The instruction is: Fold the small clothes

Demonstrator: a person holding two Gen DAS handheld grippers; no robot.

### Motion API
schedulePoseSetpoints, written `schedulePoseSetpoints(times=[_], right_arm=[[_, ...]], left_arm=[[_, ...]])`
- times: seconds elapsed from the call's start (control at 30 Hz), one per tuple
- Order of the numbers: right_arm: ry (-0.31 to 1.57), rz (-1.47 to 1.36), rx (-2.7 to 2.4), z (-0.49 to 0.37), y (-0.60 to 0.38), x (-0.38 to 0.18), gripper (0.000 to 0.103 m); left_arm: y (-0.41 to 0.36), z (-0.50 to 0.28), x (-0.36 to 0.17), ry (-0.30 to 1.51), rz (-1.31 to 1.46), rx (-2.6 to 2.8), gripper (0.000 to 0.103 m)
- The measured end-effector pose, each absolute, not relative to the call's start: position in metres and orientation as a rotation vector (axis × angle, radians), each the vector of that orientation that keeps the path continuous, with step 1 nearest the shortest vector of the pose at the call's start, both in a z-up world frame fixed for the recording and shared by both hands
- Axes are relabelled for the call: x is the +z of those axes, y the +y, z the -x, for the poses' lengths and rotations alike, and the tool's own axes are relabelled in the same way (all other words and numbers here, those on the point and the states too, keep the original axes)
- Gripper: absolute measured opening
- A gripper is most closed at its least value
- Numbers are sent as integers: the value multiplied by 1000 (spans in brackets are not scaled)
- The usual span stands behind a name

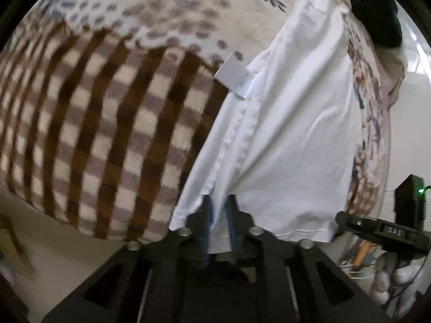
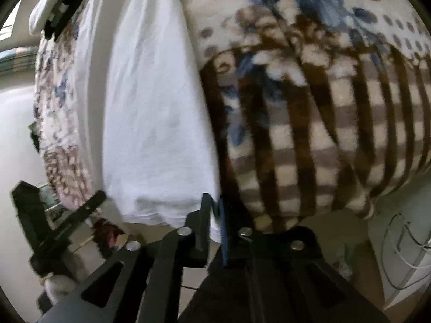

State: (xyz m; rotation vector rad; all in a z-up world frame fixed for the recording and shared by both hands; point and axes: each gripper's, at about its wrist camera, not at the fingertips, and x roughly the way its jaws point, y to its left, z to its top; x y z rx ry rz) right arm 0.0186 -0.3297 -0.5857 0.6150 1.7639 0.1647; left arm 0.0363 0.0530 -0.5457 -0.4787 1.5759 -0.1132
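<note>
a white shirt (image 1: 293, 134) is spread lengthwise on a blanket (image 1: 94, 123) with brown checks and blue flowers, which seems to cover a bed. a white tag (image 1: 233, 78) sticks out from the shirt's side seam onto the blanket. the near hem is held at two places: the left gripper (image 1: 218, 212) is closed narrowly on a pinch of cloth near one corner, and the right gripper (image 2: 215, 210) is closed narrowly on the other corner, right at the shirt's edge beside the blanket's checks.

the step in hand is judged to be a fold of the hem up and away toward the far end. for it to go well, both pinches should be lifted together and level, so that the hem stays straight and no diagonal crease is drawn; the cloth between the grippers should be kept lightly taut, not stretched. the hem is best carried low over the shirt and laid down square with the side edges before either pinch is let go. the fleecy blanket may drag on the cloth, so a clean lift is advised first.

both grippers are held low at the bed's near edge, pointed forward along the shirt and tilted slightly down, near each other. the right one is seen in the left view with a gloved hand (image 1: 396, 277) on it.
</note>
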Motion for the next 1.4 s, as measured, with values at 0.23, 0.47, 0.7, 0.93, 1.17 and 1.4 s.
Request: schedulePoseSetpoints(times=[0.23, 0.47, 0.7, 0.93, 1.17, 1.4], right_arm=[[1774, -626, 148, -10, -310, -598, 12], [1736, -544, 126, -15, -290, -597, 6], [1804, -525, 151, -29, -285, -598, 29], [1671, -604, 157, -67, -320, -529, 42], [1486, -639, 96, -202, -353, -501, 42], [1418, -665, 117, -400, -370, -525, 42]], left_arm=[[50, -23, -536, 1484, 375, -57, 1], [65, -24, -547, 1508, 378, -31, 2], [73, -34, -510, 1495, 437, -35, 13], [60, -144, -442, 1273, 485, -138, 49], [7, -344, -448, 1144, 352, -285, 51], [-16, -448, -493, 1201, 282, -335, 51]])
